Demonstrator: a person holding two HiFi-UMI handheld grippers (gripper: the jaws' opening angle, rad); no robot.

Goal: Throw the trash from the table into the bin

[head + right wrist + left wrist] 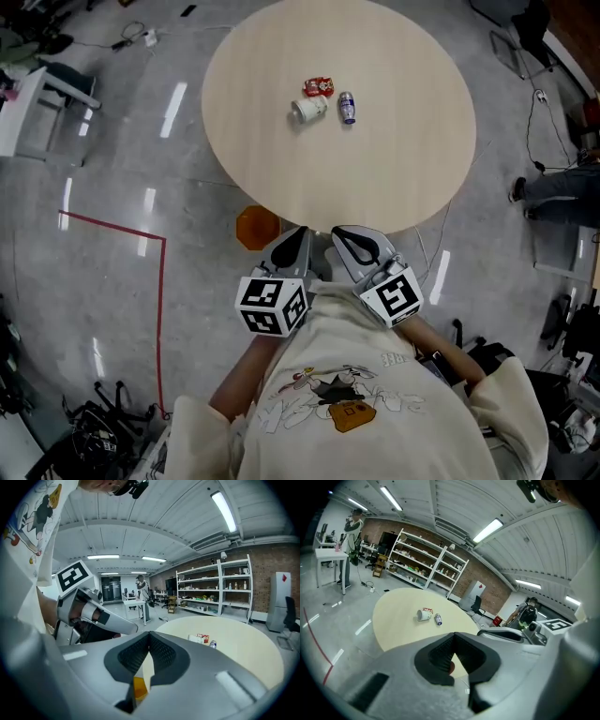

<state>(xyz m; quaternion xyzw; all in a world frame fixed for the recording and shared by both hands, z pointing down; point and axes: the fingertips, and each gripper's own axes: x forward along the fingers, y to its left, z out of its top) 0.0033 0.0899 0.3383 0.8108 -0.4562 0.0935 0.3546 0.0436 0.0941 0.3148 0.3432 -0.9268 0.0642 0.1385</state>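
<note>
White cup point(308, 109) tipped over, red wrapper point(318, 86), possibly small can point(347, 107).

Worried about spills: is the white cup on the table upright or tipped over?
Tipped: the white cup lies on its side, its open mouth facing sideways.

Right gripper point(149, 637): fingers point(131, 656) closed, tips touching, nothing between them. Through the gap beneath the tips, part of an orange bin point(139, 687) is visible.

Round table point(243, 656): right of and beyond the fingers. Three items lie close together on it: a white cup point(195, 639), a red wrapper point(203, 637) just behind it, and a small can point(213, 644) to their right.

Left gripper point(131, 629): near left, level with the right one, its marker cube point(74, 576) uppermost.

Background: white shelving point(215, 590) against a brick wall; a person point(142, 590) standing beside a small white desk point(135, 603).
</note>
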